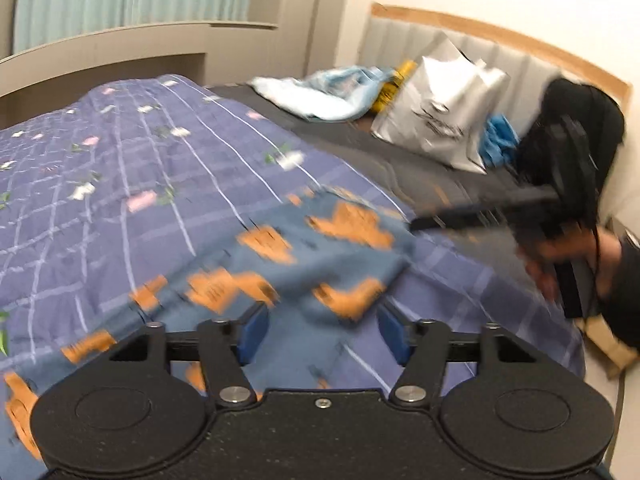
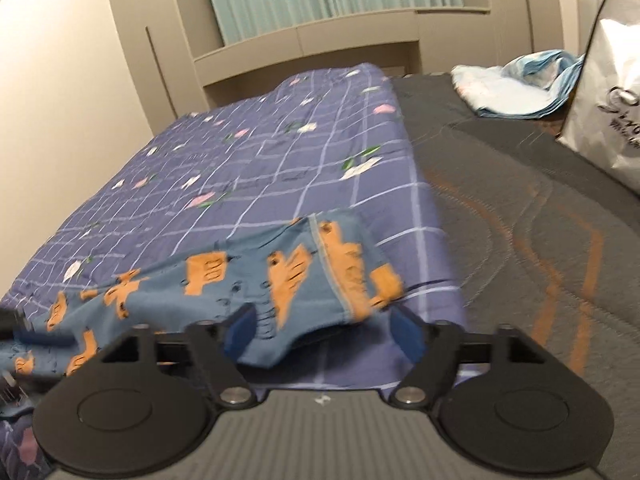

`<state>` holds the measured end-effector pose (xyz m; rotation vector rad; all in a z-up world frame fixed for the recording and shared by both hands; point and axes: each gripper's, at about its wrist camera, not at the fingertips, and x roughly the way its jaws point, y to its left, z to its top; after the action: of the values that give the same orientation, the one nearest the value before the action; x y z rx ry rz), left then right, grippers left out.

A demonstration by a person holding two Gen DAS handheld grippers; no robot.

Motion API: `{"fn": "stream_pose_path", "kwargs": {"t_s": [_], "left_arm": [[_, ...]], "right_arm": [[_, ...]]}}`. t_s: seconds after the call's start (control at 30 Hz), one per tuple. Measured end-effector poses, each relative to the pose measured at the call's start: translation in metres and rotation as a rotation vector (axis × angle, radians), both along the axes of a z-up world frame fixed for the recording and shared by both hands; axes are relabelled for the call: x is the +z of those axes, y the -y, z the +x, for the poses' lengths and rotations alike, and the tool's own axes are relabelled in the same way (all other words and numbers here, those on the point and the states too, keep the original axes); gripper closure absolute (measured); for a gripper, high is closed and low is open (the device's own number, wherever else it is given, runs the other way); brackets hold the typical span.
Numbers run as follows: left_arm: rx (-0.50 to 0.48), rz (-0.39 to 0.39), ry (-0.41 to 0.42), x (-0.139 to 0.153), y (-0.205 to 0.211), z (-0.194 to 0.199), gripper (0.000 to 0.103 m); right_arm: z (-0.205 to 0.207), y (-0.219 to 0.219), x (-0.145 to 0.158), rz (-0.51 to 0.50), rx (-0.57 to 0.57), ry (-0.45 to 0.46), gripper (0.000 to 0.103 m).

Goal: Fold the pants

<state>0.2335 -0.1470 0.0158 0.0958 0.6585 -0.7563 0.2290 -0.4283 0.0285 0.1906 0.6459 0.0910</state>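
Observation:
The blue pants (image 1: 304,264) with orange animal prints lie on the purple checked quilt (image 1: 120,168); they also show in the right wrist view (image 2: 256,280). My left gripper (image 1: 322,332) is open, its blue pads either side of the cloth edge, holding nothing. My right gripper (image 2: 320,334) is open too, with the pants' near edge lying between its pads (image 2: 408,336). The right gripper (image 1: 460,220) also shows in the left wrist view, blurred, at the pants' far right corner.
A dark grey mattress (image 2: 520,208) lies bare right of the quilt (image 2: 280,160). A silver bag (image 1: 440,116), light blue cloth (image 1: 320,96), a blue item (image 1: 498,140) and a black bag (image 1: 576,136) sit by the headboard (image 1: 500,40). A cabinet and curtain stand behind.

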Motion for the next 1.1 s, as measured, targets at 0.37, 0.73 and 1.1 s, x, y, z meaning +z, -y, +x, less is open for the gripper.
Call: {"fn": "stream_pose_path", "kwargs": {"t_s": [0.37, 0.73, 1.1], "left_arm": [[-0.089, -0.019, -0.063, 0.003, 0.08, 0.132, 0.01], [-0.22, 0.023, -0.263, -0.026, 0.17, 0.204, 0.057], [-0.183, 0.122, -0.179, -0.026, 0.175, 0.193, 0.097]], "right_arm": [[-0.006, -0.002, -0.023, -0.31, -0.001, 0.002, 0.017], [0.002, -0.023, -0.029, -0.423, 0.186, 0.076, 0.068], [0.007, -0.038, -0.029, -0.535, 0.227, 0.137, 0.094]]}}
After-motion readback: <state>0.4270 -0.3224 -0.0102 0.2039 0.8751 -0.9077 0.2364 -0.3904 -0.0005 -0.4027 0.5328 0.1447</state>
